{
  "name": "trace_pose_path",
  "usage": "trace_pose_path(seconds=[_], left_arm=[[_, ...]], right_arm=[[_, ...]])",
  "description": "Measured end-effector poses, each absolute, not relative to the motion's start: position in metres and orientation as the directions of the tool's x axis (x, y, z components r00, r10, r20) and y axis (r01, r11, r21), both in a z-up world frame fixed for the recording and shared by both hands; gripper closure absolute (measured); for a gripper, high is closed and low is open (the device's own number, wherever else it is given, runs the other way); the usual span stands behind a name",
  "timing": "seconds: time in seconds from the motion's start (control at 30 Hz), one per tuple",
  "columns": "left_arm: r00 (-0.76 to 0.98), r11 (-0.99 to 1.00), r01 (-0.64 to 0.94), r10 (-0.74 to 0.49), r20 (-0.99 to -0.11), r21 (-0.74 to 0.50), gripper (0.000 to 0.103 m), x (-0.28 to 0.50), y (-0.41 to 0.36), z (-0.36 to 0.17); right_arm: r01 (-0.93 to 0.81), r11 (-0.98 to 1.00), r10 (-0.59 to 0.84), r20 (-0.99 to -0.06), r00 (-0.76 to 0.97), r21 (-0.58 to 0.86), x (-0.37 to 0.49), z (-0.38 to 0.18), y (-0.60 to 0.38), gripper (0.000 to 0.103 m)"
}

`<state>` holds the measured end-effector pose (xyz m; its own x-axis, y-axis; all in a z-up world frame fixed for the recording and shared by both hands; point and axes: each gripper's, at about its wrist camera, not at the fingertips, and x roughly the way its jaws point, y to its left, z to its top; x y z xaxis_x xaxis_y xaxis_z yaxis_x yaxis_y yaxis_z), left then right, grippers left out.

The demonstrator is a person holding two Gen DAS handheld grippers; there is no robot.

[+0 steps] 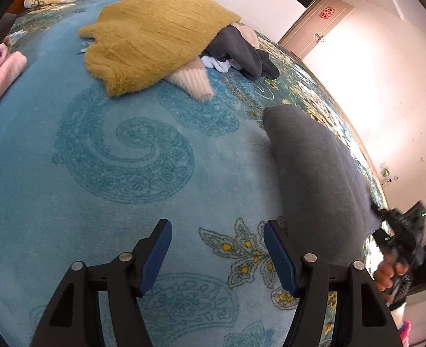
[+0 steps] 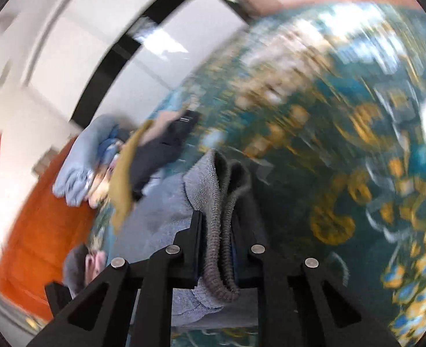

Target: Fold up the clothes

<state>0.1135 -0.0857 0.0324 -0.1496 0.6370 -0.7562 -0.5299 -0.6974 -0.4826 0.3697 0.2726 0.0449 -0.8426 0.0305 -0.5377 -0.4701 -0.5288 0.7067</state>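
Grey garment [image 1: 317, 173] lying on teal patterned bedspread [image 1: 97, 202], long axis running away from viewer. Right gripper [image 2: 217, 231] clamping its near ribbed edge. Left gripper [image 1: 217, 248] hovering just left of garment, jaws apart, empty, nearer free side. Unfolded pile [image 1: 161, 43] lying beyond.

I see a teal carpet [image 1: 68, 202] with paisley swirls and yellow flowers, a mustard knit sweater [image 1: 155, 43], a grey garment [image 1: 314, 173], and black tools with blue pads [image 1: 279, 257].

Grey knit garment [image 1: 314, 170] lies, seemingly folded, on the carpet.
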Motion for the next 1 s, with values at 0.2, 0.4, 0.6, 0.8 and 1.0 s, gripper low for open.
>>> trace_pose_path(seconds=[0.2, 0.4, 0.6, 0.8, 1.0], left_arm=[[-0.164, -0.672, -0.569, 0.657, -0.736, -0.473, 0.033, 0.121, -0.071, 0.052], [-0.161, -0.587, -0.659, 0.721, -0.674, -0.471, 0.033, 0.140, -0.037, 0.090], [-0.089, -0.477, -0.761, 0.748, -0.658, -0.439, 0.033, 0.171, 0.009, 0.097], [-0.069, -0.496, -0.758, 0.706, -0.705, -0.423, 0.033, 0.167, 0.021, 0.070], [-0.064, -0.482, -0.736, 0.749, -0.660, -0.476, 0.033, 0.158, 0.006, 0.083]], right_arm=[[-0.466, -0.503, -0.005, -0.542, -0.840, 0.728, 0.372, 0.031, 0.274, 0.086], [-0.430, -0.596, -0.024, -0.551, -0.834, 0.678, 0.351, 0.058, 0.260, 0.086], [-0.462, -0.563, -0.058, -0.591, -0.805, 0.685, 0.340, 0.033, 0.259, 0.086], [-0.467, -0.567, -0.054, -0.596, -0.801, 0.679, 0.350, 0.040, 0.265, 0.081], [-0.508, -0.664, 0.091, -0.615, -0.783, 0.548, 0.357, 0.081, 0.268, 0.081]])
